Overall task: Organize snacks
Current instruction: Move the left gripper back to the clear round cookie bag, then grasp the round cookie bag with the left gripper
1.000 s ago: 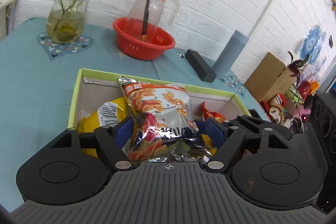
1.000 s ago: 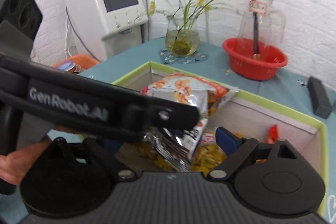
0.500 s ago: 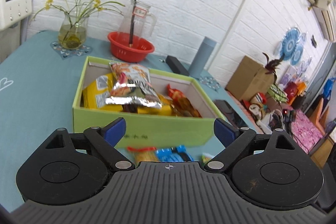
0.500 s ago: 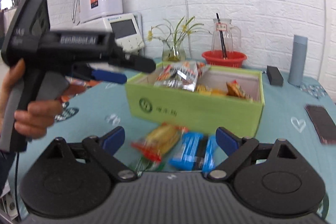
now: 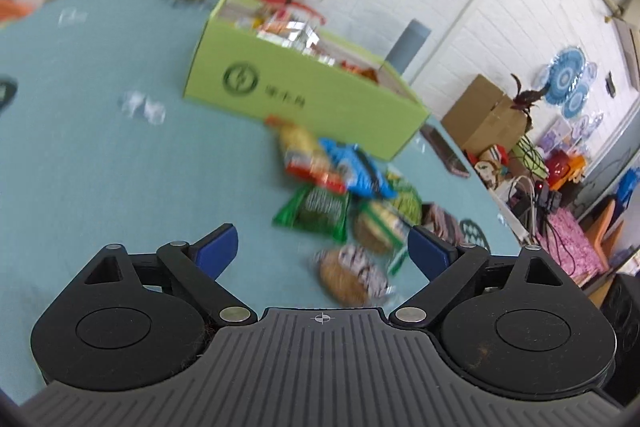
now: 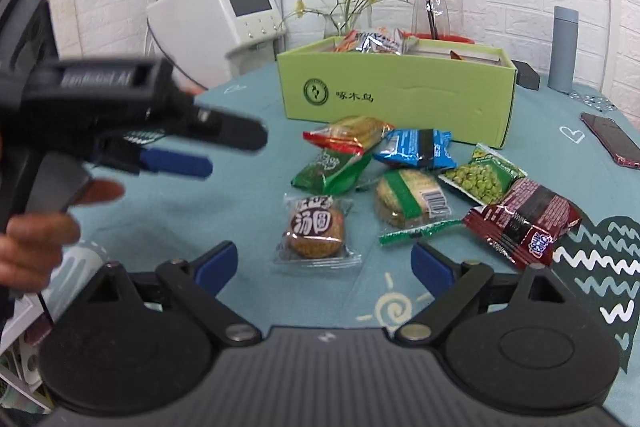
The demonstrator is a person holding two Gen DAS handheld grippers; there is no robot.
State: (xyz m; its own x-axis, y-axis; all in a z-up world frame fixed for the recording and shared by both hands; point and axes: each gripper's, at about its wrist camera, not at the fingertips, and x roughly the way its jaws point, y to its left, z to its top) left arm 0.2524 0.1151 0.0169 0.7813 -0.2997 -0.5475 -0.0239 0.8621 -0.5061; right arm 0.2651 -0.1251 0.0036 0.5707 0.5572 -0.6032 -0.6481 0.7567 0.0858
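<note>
From my right gripper (image 6: pixel 325 263) I see its blue-padded jaws standing wide with nothing between them, hovering above the teal cloth-covered surface (image 6: pixel 248 195). Just past the pads, in the middle of the frame, lies a round brown pastry in a clear wrapper (image 6: pixel 317 227). Beyond it the loose snacks are spread out: a green foil packet (image 6: pixel 332 171), a red-and-yellow cracker packet (image 6: pixel 352 135), a blue packet with a black band (image 6: pixel 418 149), a green-banded biscuit pack (image 6: pixel 410 199), a bag of green peas (image 6: pixel 482 179) and a dark red wafer packet (image 6: pixel 524 219) toward the right.

Behind them, in the upper middle, stands the lime-green cardboard box (image 6: pixel 400 99), with a silver-and-orange chip bag (image 6: pixel 372 41) poking above its rim.

At the left of that frame my left gripper (image 6: pixel 224 147) is held by a hand (image 6: pixel 36 239), jaws apart and empty. Its own view is blurred, but the left gripper (image 5: pixel 322 249) shows wide jaws above the same pastry (image 5: pixel 350 277), the box (image 5: pixel 304 95) in the upper middle.
</note>
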